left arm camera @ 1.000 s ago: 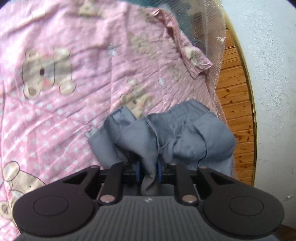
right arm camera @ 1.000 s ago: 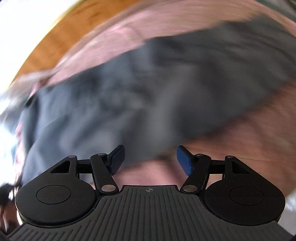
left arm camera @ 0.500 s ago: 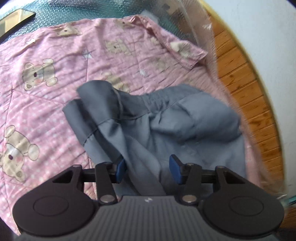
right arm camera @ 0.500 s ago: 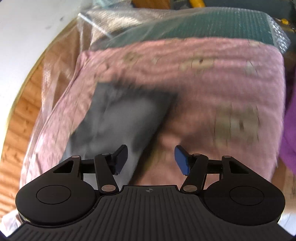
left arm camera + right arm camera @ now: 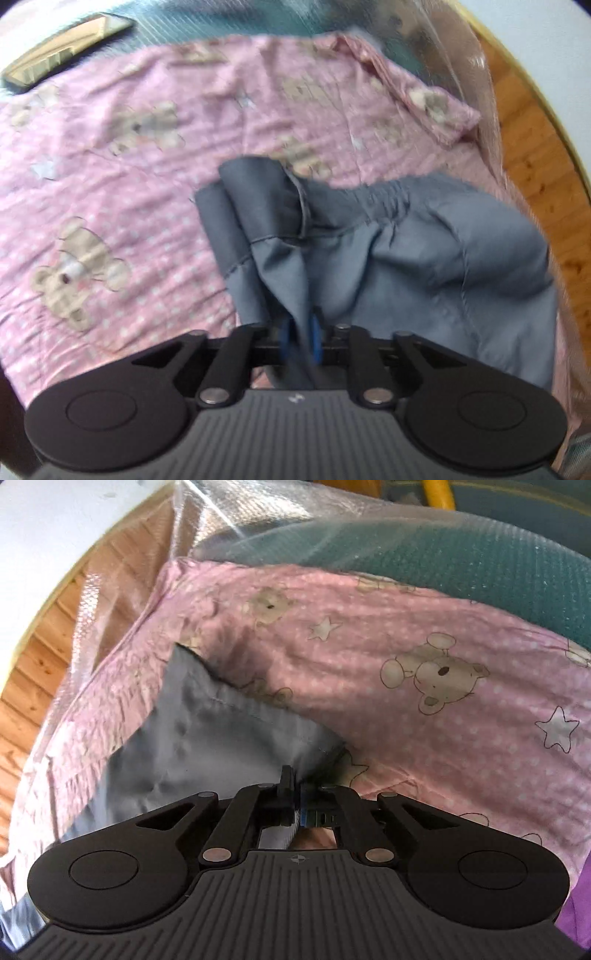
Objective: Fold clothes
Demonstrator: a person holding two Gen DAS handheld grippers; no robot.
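A grey garment (image 5: 406,258) with an elastic waistband lies crumpled on a pink teddy-bear sheet (image 5: 110,184). My left gripper (image 5: 300,336) is shut on a fold of the grey cloth near its lower edge. In the right wrist view the same grey garment (image 5: 192,746) lies at the left on the pink sheet (image 5: 424,709). My right gripper (image 5: 295,797) is shut on a corner of it, and cloth shows between the blue pads.
The sheet lies over a teal mattress under clear plastic wrap (image 5: 406,561). A wooden floor (image 5: 535,155) and a white wall (image 5: 55,524) border the bed's edge. A gold-framed object (image 5: 62,55) lies at the far left. Purple cloth (image 5: 576,904) shows at the right.
Both grippers were open half a second ago and have closed on the grey garment. The right gripper has moved in to the garment's corner.
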